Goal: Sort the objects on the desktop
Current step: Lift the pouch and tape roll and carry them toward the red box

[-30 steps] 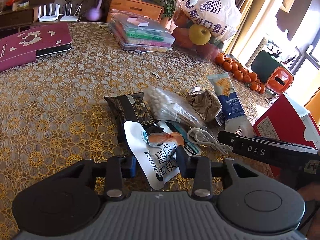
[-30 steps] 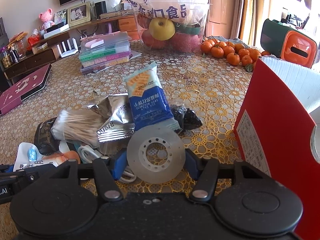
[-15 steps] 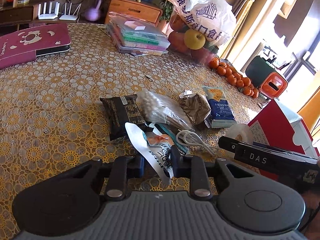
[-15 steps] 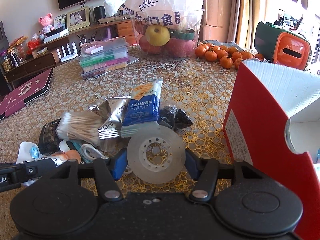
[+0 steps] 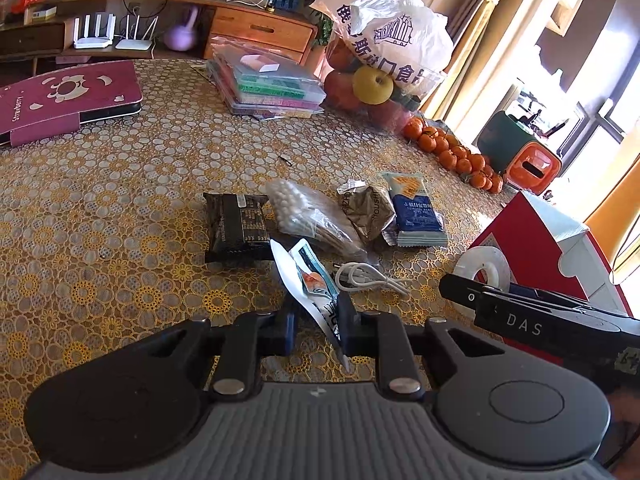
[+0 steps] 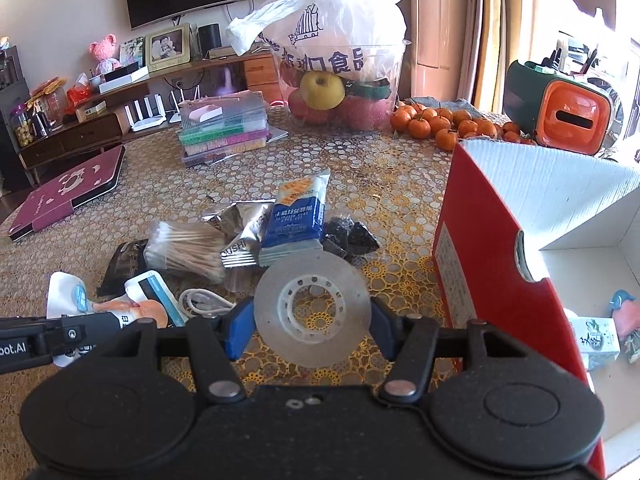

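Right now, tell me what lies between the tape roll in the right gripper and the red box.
Nothing: in the right wrist view only bare patterned tablecloth separates the tape roll, held in the right gripper, from the red box.

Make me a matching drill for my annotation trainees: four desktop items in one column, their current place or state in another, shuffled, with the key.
Items:
1. tape roll
2. white pouch
3. white cable
4. cotton swabs

Places or states:
A. coiled on the table, untouched
B. clamped in the left tool
C. bagged, lying between the black packet and the foil wrapper
D. clamped in the right tool, beside the red box

Pairs: 1-D, 2-B, 3-A, 4-C
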{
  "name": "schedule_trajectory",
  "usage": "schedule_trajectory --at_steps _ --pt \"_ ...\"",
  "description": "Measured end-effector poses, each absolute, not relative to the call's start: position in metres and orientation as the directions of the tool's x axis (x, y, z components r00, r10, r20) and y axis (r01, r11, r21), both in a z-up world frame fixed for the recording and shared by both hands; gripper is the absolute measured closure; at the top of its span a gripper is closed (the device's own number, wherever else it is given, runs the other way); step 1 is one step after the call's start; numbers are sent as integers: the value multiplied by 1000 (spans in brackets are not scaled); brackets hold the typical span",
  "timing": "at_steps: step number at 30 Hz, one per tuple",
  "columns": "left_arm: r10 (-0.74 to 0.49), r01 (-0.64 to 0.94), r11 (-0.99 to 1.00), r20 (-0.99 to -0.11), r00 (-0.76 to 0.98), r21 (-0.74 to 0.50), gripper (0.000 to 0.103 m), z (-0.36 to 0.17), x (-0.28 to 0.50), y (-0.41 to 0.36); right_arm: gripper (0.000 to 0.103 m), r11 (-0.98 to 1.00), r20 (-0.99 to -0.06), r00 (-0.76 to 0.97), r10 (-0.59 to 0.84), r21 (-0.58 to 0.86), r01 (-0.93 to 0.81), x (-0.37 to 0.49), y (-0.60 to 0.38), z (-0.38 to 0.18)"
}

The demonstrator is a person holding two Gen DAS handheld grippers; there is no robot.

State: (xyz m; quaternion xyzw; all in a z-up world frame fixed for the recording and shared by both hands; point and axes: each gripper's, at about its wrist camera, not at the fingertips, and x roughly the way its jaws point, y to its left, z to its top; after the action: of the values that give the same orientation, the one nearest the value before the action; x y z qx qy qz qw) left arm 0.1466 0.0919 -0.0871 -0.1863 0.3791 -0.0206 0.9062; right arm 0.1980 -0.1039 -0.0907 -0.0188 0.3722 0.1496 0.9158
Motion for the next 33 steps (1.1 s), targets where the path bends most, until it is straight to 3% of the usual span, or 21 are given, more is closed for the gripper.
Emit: schedule_trajectory --at_steps 10,33 --pt "-159 -110 937 -686 710 -332 84 -79 123 87 44 945 -674 681 287 81 -318 172 -106 -76" --pt "-228 27 946 -606 762 -322 84 -17 78 40 44 932 -616 713 334 105 -346 111 -146 -27"
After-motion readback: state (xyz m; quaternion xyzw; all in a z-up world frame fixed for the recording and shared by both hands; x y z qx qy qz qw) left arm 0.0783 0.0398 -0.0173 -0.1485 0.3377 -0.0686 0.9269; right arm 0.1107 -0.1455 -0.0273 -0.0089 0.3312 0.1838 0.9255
